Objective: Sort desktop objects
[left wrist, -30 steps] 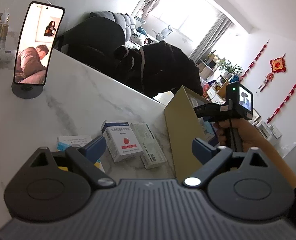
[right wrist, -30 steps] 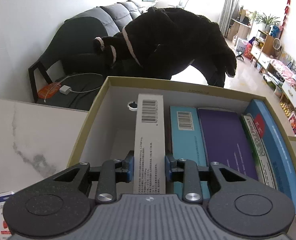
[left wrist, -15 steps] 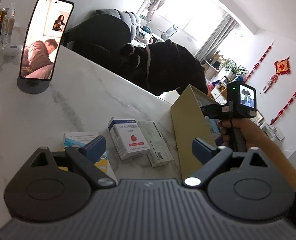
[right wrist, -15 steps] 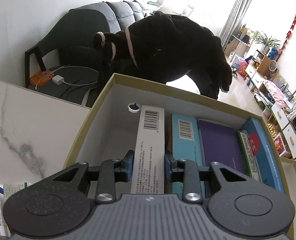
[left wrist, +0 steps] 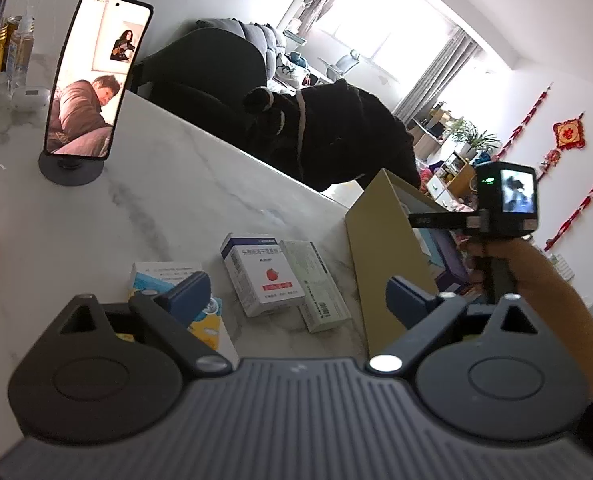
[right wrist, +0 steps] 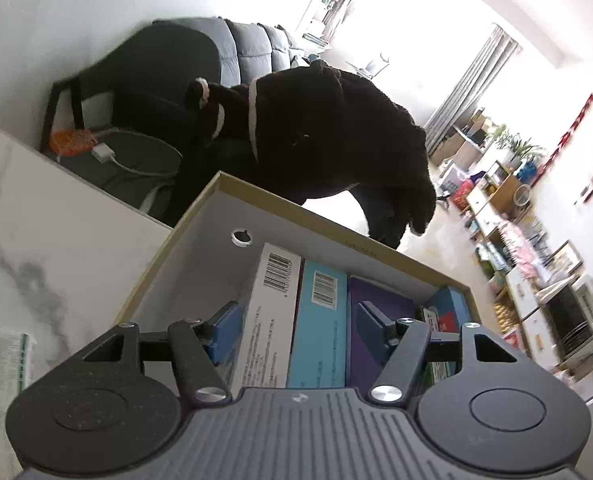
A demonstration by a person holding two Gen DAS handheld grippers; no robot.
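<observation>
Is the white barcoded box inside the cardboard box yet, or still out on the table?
In. The white barcoded box stands inside the cardboard box, beside a teal box.

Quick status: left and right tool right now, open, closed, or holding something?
Left tool: open, holding nothing, above the medicine boxes on the table.
Right tool: jaws opening over the cardboard box; the white carton stands between them, no longer gripped.

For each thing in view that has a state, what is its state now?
Cardboard box: open, no lid on it.
White carton: standing in the box, released.
Right gripper: jaws opening, pads clear of the carton.
Left gripper: open, empty.
Phone: screen on, upright on its stand.
</observation>
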